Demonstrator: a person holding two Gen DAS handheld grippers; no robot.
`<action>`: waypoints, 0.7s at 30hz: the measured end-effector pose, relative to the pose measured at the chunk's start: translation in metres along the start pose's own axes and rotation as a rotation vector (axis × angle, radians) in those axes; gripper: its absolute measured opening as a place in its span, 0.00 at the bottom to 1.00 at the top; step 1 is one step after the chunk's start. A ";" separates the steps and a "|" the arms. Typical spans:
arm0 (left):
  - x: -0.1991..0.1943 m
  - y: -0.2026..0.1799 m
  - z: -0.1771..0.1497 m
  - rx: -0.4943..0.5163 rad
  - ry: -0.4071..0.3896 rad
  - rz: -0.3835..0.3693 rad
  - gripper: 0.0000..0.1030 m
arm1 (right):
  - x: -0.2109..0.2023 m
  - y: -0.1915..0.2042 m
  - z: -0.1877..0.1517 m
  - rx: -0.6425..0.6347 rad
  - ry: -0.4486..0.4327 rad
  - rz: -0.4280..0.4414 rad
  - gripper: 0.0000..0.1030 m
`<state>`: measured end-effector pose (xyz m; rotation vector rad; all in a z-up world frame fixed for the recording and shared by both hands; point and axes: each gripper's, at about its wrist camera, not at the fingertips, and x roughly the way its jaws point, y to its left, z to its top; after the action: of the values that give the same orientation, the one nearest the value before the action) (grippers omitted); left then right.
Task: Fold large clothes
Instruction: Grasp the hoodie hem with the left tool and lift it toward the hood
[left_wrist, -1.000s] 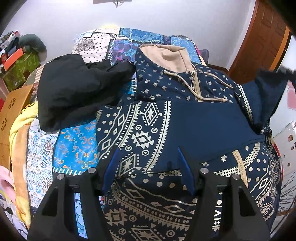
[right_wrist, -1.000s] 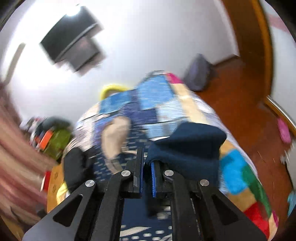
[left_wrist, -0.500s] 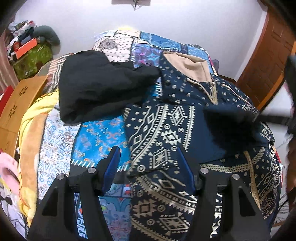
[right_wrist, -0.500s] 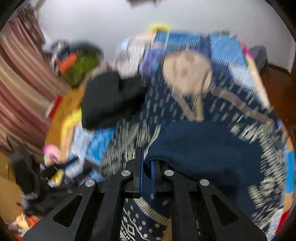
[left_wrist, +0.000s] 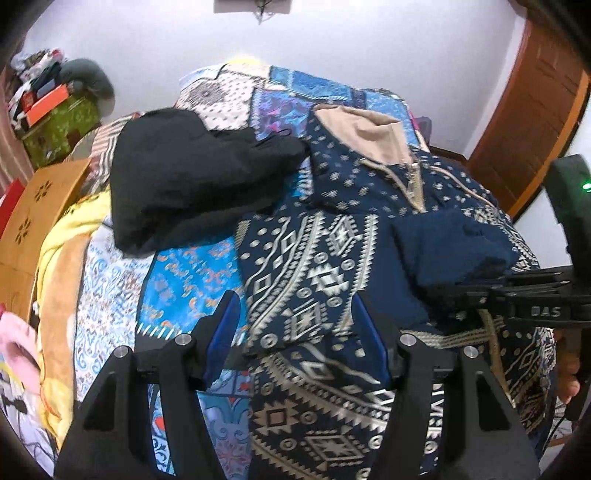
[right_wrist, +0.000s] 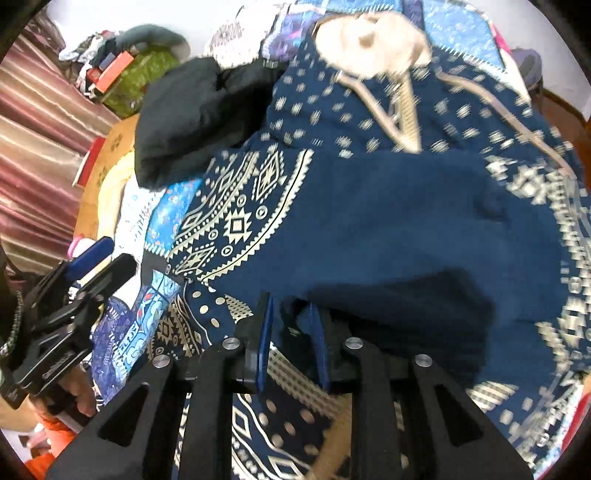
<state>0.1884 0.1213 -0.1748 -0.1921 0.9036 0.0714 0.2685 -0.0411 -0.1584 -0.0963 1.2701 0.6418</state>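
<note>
The patterned hoodie (left_wrist: 317, 266) lies spread on the bed (left_wrist: 184, 280), one sleeve (right_wrist: 388, 236) laid across its front. Left gripper (left_wrist: 295, 339) gapes wide, empty. Right gripper (right_wrist: 291, 343) is part-open at the cuff, grip unclear. Body folds remain, I'd say.

My navy hoodie (left_wrist: 306, 280) with cream geometric print, spread face-up across the patchwork bedspread, beige-lined hood (left_wrist: 365, 129) at the far end, zipper and drawstrings showing, plain navy sleeve (right_wrist: 388, 236) (inside-out, fleecy) folded across the chest
</note>
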 end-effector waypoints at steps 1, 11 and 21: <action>0.000 -0.004 0.002 0.010 -0.003 -0.003 0.60 | -0.010 -0.003 -0.003 -0.003 -0.021 -0.004 0.18; 0.000 -0.082 0.030 0.192 -0.043 -0.069 0.60 | -0.080 -0.051 -0.029 0.095 -0.273 -0.223 0.26; 0.024 -0.168 0.039 0.372 0.000 -0.176 0.60 | -0.121 -0.115 -0.058 0.270 -0.371 -0.327 0.34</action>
<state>0.2574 -0.0363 -0.1478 0.0756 0.8810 -0.2586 0.2577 -0.2075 -0.0986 0.0373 0.9427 0.1899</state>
